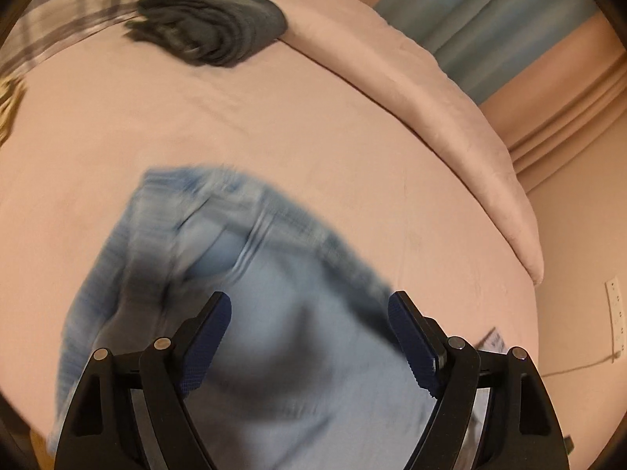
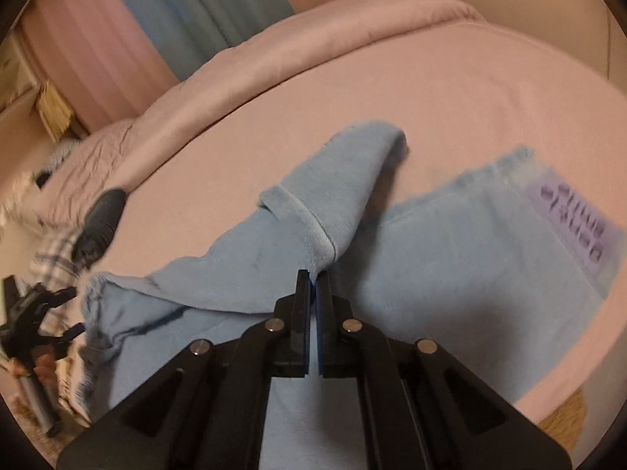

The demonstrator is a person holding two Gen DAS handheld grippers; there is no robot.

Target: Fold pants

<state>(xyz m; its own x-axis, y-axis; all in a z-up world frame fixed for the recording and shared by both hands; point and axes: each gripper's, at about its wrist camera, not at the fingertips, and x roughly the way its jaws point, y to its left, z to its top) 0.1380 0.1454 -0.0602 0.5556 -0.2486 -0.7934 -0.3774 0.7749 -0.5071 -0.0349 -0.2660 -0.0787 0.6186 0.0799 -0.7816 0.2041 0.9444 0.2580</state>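
Closest to the lens in the right wrist view, the right hand-held gripper (image 2: 313, 280) is clenched on the hem of one leg of the light blue jeans (image 2: 450, 258); we see the cloth pinched between the pressed-together fingers and that leg lifted and draped back across the garment. In the left wrist view the left hand-held gripper (image 1: 309, 313) stands released, fingers spread wide over the blurred waistband end of the jeans (image 1: 250, 258), with nothing pressed between the pads.

The jeans lie on the pink bed (image 1: 313, 137), near its front edge. The other leg lies flat, its frayed hem toward the far side, a purple printed tag (image 2: 572, 227) on it.

Progress, as we judge it: early to middle. One leg is being carried over; it is not yet laid flat or aligned on the other. Lengthwise folds of the doubled legs toward the waist appear still to do. A dark folded garment (image 1: 211, 23) sits beside the plaid pillow (image 1: 66, 8) at the head of the bed, possibly finished work; we cannot confirm.
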